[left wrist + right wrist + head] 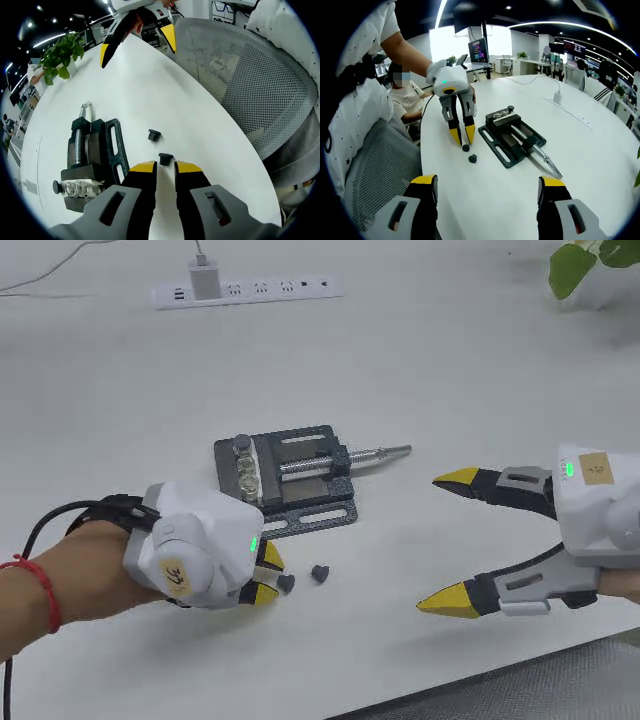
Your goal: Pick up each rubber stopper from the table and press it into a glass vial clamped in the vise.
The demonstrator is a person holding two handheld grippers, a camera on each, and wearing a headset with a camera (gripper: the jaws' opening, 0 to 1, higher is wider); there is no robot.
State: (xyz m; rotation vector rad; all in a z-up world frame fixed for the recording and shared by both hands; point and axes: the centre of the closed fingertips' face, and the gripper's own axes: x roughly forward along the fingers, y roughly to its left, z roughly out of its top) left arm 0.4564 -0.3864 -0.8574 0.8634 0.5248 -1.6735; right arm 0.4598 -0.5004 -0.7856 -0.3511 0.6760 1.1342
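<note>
While left gripper (270, 576) fingers, narrowly parted, point at a small black rubber stopper (286, 582), second stopper (319, 573) at its 3 o'clock, right gripper (438, 544) fingers released wide

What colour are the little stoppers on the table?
Dark grey; the stoppers show best in the left gripper view.

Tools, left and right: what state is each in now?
Left tool: slightly open, a stopper at its tips, ungripped.
Right tool: wide open, empty.

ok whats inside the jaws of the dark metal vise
A row of clear glass vials, the end one capped by a dark rubber stopper. Their lower bodies are hidden by the vise.
</note>
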